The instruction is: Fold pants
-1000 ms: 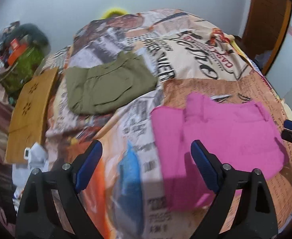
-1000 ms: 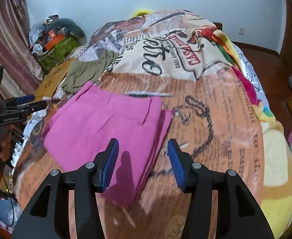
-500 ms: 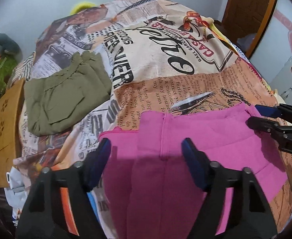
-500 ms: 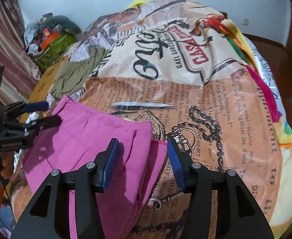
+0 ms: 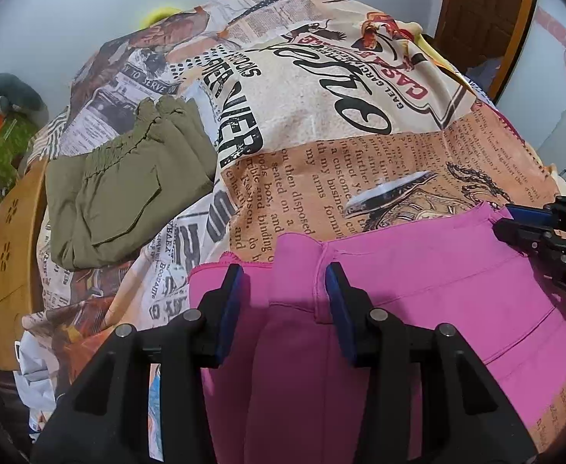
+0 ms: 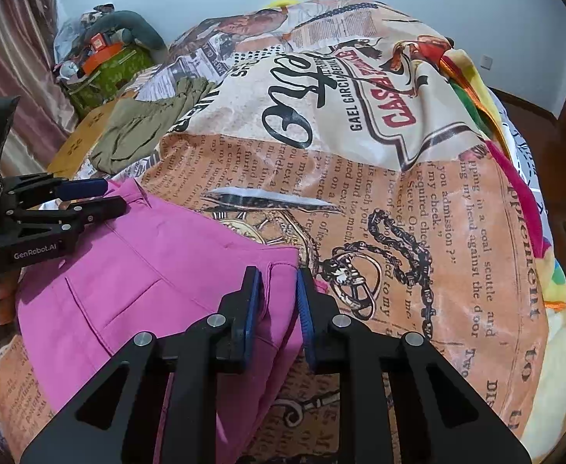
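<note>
Pink pants lie flat on the bed's printed blanket, filling the lower right of the left wrist view and the lower left of the right wrist view. They look already doubled leg over leg, with layered edges showing at the near side, so I judge the first fold done and the crosswise fold still to come. A second pair, olive pants, sits folded at the upper left of the left wrist view, apparently finished.

The left gripper stands over one end of the pink cloth with its jaws apart and closing; a raised seam of fabric lies between them, but the pads do not yet press on it. The right gripper is at the opposite corner, its jaws nearly together and closing, with the pink edge between them. A gap can be seen beside each pad, so I read it as not yet clamped. From each camera the other gripper shows at the frame's edge, at the far end of the cloth.

Against the frames a second ago, both grippers are lower and nearer the fabric: the pants then lay well ahead of the fingers and now sit between them. Both sets of jaws are much narrower than before. The cloth itself has not visibly shifted on the blanket.
</note>
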Demonstrator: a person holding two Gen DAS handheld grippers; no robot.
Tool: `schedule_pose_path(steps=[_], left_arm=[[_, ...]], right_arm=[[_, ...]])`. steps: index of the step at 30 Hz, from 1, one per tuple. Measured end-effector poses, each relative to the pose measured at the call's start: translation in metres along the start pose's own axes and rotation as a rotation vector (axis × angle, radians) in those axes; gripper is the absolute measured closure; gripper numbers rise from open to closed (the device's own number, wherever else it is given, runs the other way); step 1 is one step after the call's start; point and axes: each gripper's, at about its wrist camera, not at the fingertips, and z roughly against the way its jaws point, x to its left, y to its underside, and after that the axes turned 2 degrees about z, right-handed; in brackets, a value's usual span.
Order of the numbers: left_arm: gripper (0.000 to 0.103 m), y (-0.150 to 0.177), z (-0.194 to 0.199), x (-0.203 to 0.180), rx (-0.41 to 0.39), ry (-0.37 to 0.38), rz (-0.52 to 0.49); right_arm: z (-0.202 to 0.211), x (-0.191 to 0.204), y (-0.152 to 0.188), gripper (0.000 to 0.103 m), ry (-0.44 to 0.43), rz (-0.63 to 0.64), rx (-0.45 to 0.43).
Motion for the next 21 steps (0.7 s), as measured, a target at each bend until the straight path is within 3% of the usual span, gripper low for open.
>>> schedule_pose_path(steps=[12,16,17,19,21], left_arm=[[0.056,-0.001,0.041,-0.002,-0.060,-0.027,0.002],[0.041,0.003,0.062,0.005,-0.101,-0.034,0.029],[0.039,0.004,0.065,0.006,-0.109,-0.035,0.033],[0.025,0.006,0.073,0.010,-0.118,-0.040,0.041],[0.018,0.008,0.078,0.015,-0.121,-0.038,0.052]], right_arm=[[0.039,0.012,-0.006,0.085,0.078,0.019,-0.051],[0.055,0.017,-0.007,0.079,0.077,0.014,-0.075],[0.060,0.019,-0.006,0.076,0.077,0.014,-0.082],[0.066,0.024,-0.005,0.069,0.080,0.017,-0.093],[0.073,0.028,-0.002,0.056,0.087,0.015,-0.105]])
